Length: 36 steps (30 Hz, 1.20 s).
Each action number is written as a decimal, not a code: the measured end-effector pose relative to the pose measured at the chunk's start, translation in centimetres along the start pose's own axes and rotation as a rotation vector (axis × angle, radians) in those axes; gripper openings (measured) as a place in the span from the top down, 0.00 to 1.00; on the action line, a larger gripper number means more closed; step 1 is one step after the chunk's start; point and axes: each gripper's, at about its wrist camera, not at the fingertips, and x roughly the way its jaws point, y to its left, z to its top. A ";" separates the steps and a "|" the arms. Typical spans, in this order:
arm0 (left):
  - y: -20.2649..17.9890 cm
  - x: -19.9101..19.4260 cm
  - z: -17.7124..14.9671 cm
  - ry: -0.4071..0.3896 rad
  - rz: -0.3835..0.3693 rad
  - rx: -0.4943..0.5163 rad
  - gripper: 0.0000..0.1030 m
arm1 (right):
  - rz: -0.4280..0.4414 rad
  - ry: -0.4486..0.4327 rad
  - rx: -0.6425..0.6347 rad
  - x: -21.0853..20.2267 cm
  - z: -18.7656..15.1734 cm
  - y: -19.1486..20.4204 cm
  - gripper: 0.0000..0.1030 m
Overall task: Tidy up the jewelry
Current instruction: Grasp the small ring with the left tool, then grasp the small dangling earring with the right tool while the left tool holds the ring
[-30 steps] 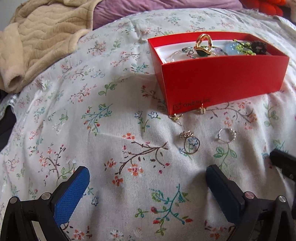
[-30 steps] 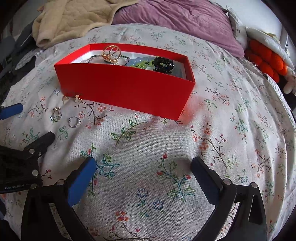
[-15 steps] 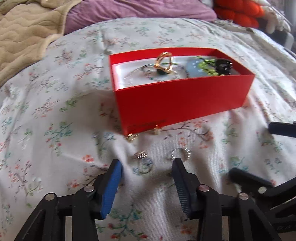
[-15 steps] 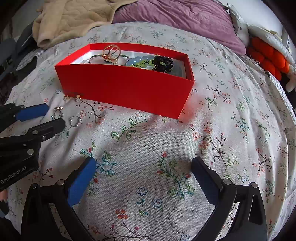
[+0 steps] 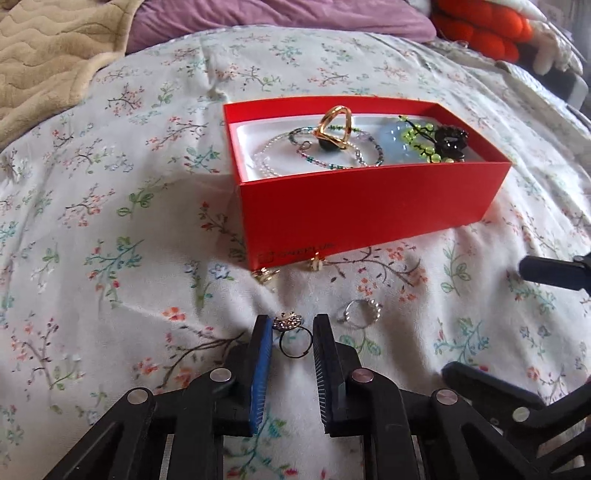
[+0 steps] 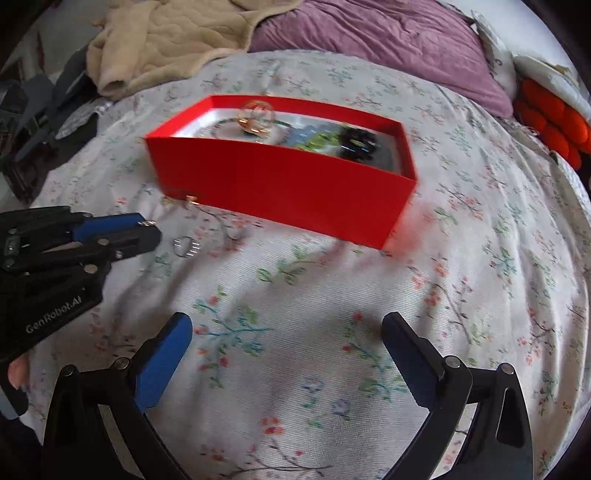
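Observation:
A red box on the floral bedsheet holds a gold ring, beaded bracelets and a black bead piece. My left gripper is shut on a ring with a jewelled top, low over the sheet in front of the box. A silver ring lies just right of it, and two small gold pieces lie at the box's foot. My right gripper is open and empty, to the right of the left one. The box also shows there, blurred.
A beige blanket lies at the back left, a purple pillow behind the box, an orange plush thing at the back right. Dark objects lie past the bed's left edge. The floral sheet spreads all around the box.
My left gripper moved forward and closed its fingers around the jewelled ring. The right gripper shifted a little; its view is now blurred.

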 end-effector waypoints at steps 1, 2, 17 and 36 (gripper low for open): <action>0.2 -0.2 -0.1 0.001 0.004 0.000 0.84 | 0.016 -0.003 -0.008 0.0 0.1 0.4 0.00; 0.4 -0.4 -0.2 0.002 0.009 -0.001 0.84 | 0.027 -0.004 -0.015 0.1 0.2 0.8 0.01; 3.1 -2.2 -2.0 0.050 0.033 -0.038 0.84 | 0.089 -0.002 -0.089 2.6 2.7 5.3 0.30; 3.4 -1.5 -2.4 0.075 0.033 -0.033 0.84 | 0.063 -0.017 -0.090 2.8 3.5 5.4 0.85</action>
